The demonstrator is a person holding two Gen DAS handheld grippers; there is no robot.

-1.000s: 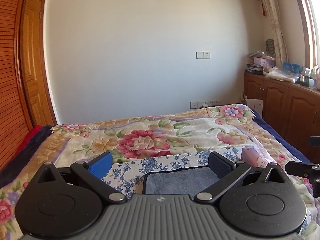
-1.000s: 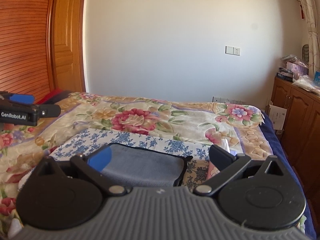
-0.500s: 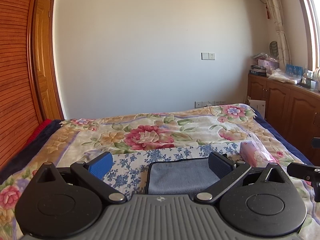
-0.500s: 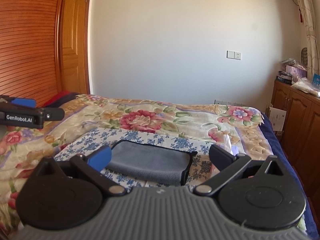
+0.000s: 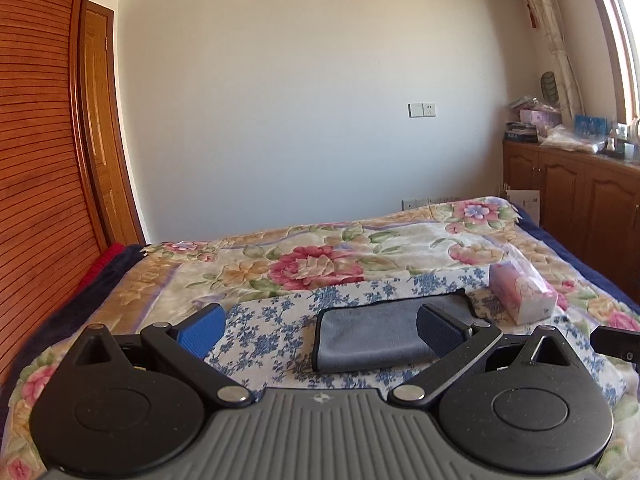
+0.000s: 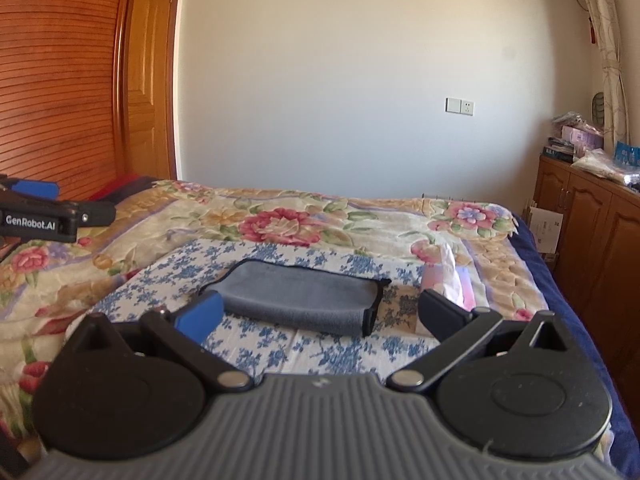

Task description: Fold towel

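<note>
A grey towel [image 5: 372, 334] with a dark edge lies folded into a flat rectangle on a blue-flowered white cloth [image 5: 276, 320] on the bed. It also shows in the right wrist view [image 6: 304, 300]. My left gripper [image 5: 320, 332] is open and empty, held above and short of the towel. My right gripper [image 6: 320, 316] is open and empty, also back from the towel. The left gripper's side shows at the left edge of the right wrist view [image 6: 48, 216].
The bed has a floral quilt [image 5: 320, 264]. A pink tissue pack [image 5: 520, 296] lies just right of the towel, also in the right wrist view [image 6: 444, 280]. Wooden cabinets [image 5: 580, 200] stand to the right, a wooden wardrobe [image 6: 56, 80] to the left.
Both grippers have pulled back and risen away from the towel, which now lies farther off and fully visible. Both stay open.
</note>
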